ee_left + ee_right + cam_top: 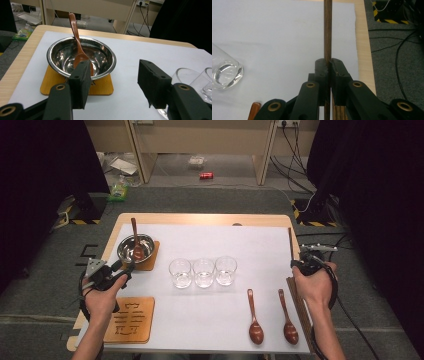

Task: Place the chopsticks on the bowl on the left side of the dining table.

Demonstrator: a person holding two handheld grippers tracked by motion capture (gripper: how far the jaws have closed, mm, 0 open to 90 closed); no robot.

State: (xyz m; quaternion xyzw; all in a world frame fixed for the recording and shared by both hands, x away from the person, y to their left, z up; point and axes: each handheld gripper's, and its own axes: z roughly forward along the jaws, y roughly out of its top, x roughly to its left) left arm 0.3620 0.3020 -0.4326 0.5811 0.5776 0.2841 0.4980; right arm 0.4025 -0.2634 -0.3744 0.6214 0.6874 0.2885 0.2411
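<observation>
Right gripper view had the right gripper [327,65] clamped on a single dark wooden chopstick [327,30], jaws pinched tight near its lower part, long end pointing away over the table; more sticks lay just under the jaws by the right edge. Risk as judged: the thin round stick could pivot or slide in the pads if swung fast; its long free end might clip the three glasses [203,272] mid-table; held so near one end, the tip would likely wobble. Left gripper [113,80] stood apart, holding nothing, hovering just in front of the steel bowl [81,57] on its wooden coaster [100,87], a brown spoon [77,40] leaning inside; a careless nudge could tip that spoon out. Two more spoons [270,317] lay front right, a second coaster [131,319] front left. White sheet [210,315] covered a light wood table [200,218]; grey carpet, cables, a red can [206,175] and litter on the floor beyond; dark drapes either side.
</observation>
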